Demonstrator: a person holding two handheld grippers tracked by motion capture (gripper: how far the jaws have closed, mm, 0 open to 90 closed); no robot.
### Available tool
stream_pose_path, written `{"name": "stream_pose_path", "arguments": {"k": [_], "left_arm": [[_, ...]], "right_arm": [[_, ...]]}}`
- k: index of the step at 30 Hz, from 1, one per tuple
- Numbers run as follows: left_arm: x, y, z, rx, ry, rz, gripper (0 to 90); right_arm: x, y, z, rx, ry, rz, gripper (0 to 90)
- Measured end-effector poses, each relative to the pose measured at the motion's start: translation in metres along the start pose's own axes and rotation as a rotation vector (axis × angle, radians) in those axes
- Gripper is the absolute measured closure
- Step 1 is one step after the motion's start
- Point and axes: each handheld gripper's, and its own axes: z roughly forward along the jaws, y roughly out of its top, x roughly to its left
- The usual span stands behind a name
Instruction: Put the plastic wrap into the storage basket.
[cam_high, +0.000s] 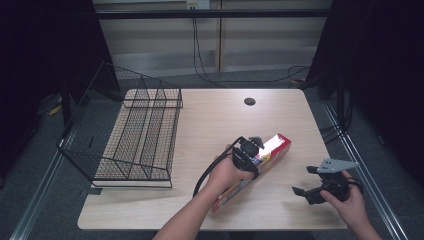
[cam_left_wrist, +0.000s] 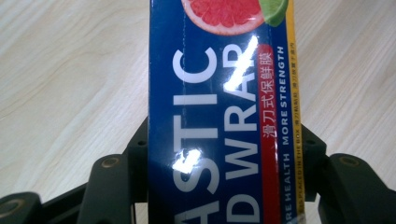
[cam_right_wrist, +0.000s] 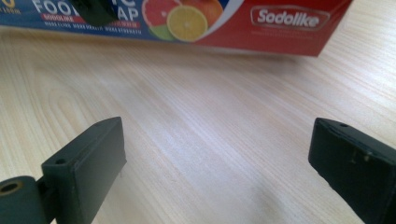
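Left gripper (cam_high: 248, 150) has its jaws clamped across the plastic wrap box (cam_high: 272, 148), which lies diagonally near the middle of the table (cam_high: 210, 120), probably so it lifts level. Right gripper (cam_high: 314, 184) hangs empty, jaws wide, right of the box, and the wire rack (cam_high: 135, 135) sits far left.

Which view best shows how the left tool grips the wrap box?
The left gripper view: the wrap box sits between both jaws. The high view shows the left tool over it; the right gripper view shows its side.

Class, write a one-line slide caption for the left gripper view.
Left gripper shut on a plastic wrap box above a pale wooden table.
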Motion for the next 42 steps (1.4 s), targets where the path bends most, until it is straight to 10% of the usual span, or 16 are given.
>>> {"name": "stream_pose_path", "arguments": {"k": [42], "left_arm": [[0.041,-0.011,-0.079,0.0,0.073,-0.123,42.2]], "right_arm": [[0.002,0.001,0.003,0.009,0.003,-0.016,3.7]]}}
